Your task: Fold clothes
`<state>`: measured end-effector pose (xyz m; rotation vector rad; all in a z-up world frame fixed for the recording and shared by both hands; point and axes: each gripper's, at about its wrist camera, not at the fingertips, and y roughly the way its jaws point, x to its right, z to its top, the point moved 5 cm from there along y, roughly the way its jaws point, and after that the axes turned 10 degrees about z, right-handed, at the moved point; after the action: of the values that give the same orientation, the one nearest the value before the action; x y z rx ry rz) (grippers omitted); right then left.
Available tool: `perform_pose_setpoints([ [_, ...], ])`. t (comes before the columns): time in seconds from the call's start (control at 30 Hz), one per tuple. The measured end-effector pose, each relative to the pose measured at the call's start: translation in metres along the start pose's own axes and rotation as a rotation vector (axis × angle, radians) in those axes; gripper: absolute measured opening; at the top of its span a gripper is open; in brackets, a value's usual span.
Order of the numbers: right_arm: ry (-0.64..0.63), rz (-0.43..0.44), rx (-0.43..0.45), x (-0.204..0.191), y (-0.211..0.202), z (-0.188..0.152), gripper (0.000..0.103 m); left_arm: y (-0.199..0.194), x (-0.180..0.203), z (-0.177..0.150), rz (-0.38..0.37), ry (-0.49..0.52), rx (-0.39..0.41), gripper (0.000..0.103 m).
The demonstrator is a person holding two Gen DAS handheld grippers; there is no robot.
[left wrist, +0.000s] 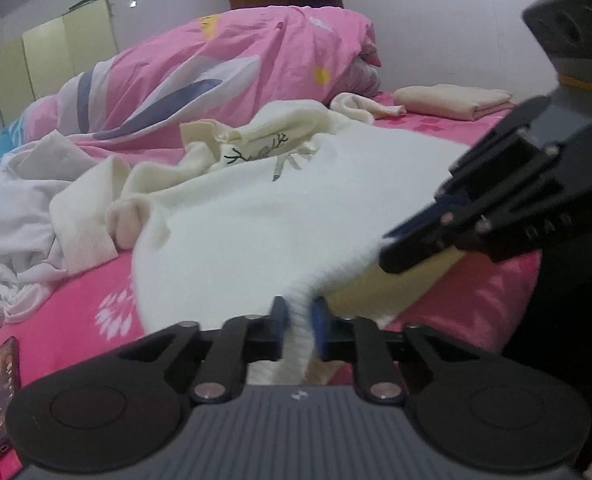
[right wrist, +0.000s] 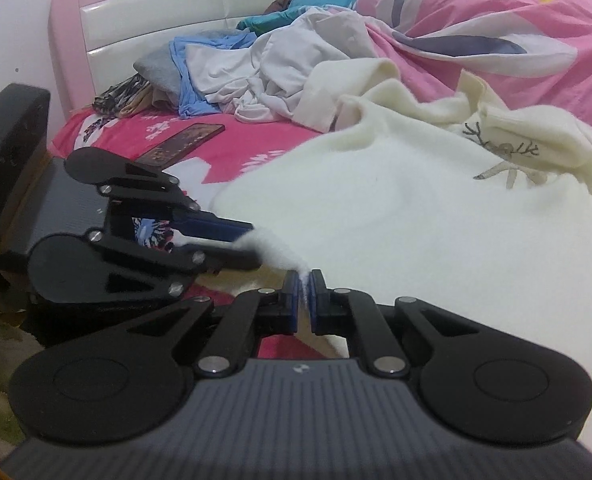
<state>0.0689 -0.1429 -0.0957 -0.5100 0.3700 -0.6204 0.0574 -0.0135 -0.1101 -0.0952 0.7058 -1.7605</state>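
Left gripper [left wrist: 297,322]: clamped tight on the near hem of the cream sweater [left wrist: 280,216], a ridge of knit pinched up between its blue pads [left wrist: 280,316].

Right gripper [right wrist: 304,292]: jaws squeezed together on the same hem, just beside the left one; a thin sliver of white knit stands between the pads [right wrist: 292,296].

Both at once: from the left wrist view the right gripper [left wrist: 391,246] comes in from the right with its tips on the sweater's edge; from the right wrist view the left gripper [right wrist: 248,242] sits close at the left, biting the fabric.

Cream sweater: spread across the pink bed sheet [left wrist: 76,300], hem at the near edge of the bed, body running away from the cameras (a deer print [right wrist: 507,148] shows near the far end, where the cloth is bunched).

Sleeve [left wrist: 84,216]: rumpled off to the left of the body.

Laundry pile [right wrist: 256,68]: white, blue and grey garments heaped near the pink headboard [right wrist: 144,12].

Pink duvet [left wrist: 200,76]: mounded behind the sweater.

Folded cream cloth [left wrist: 451,100]: stacked at the far right of the bed, well apart from the grippers.

Phone [right wrist: 180,144]: lying flat on the sheet, screen lit, near the left gripper.
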Motion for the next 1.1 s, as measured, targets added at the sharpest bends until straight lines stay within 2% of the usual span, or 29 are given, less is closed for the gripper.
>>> perform_pose_setpoints([
  [0.13,-0.007,-0.018,0.001,0.000,0.002,-0.005,0.006,0.003,0.002,0.002,0.008,0.011,-0.002,0.010],
  [0.2,0.012,-0.016,0.012,0.003,0.000,-0.007,0.006,-0.002,0.005,0.002,-0.012,0.024,-0.003,0.017],
  [0.3,0.036,-0.031,0.026,0.009,-0.001,-0.006,0.005,-0.012,0.010,0.002,-0.035,0.044,0.023,0.037],
  [0.33,0.045,-0.027,0.032,0.010,-0.001,-0.006,0.005,-0.013,0.013,0.002,-0.030,0.054,0.035,0.047],
  [0.43,0.060,-0.008,0.050,0.011,-0.004,-0.005,0.005,-0.013,0.023,0.003,-0.003,0.094,0.062,0.050],
  [0.5,0.056,0.009,0.060,0.008,-0.006,-0.004,0.005,-0.006,0.028,0.003,0.031,0.124,0.060,0.047],
  [0.53,0.049,0.010,0.063,0.006,-0.007,-0.004,0.005,-0.002,0.028,0.003,0.041,0.120,0.054,0.038],
  [0.57,0.042,0.011,0.067,0.004,-0.008,-0.004,0.005,0.003,0.028,0.004,0.051,0.117,0.047,0.023],
  [0.63,0.029,-0.001,0.058,0.001,-0.010,-0.007,0.006,0.009,0.023,0.007,0.061,0.081,0.033,0.009],
  [0.73,-0.020,-0.063,0.020,-0.003,-0.009,-0.016,0.010,0.007,0.011,0.013,0.059,0.006,0.048,0.005],
  [0.77,-0.034,-0.084,0.007,-0.005,-0.009,-0.020,0.017,0.005,0.009,0.015,0.061,0.001,0.056,0.005],
  [0.83,-0.058,-0.123,-0.002,-0.008,-0.010,-0.028,0.021,0.003,0.007,0.017,0.061,-0.001,0.068,0.005],
  [1.0,-0.095,-0.249,-0.006,0.002,-0.022,-0.040,0.018,-0.002,0.001,0.017,0.066,-0.011,0.077,0.004],
  [1.1,-0.094,-0.341,-0.008,0.019,-0.038,-0.045,0.011,-0.002,-0.005,0.018,0.074,-0.024,0.083,0.004],
])
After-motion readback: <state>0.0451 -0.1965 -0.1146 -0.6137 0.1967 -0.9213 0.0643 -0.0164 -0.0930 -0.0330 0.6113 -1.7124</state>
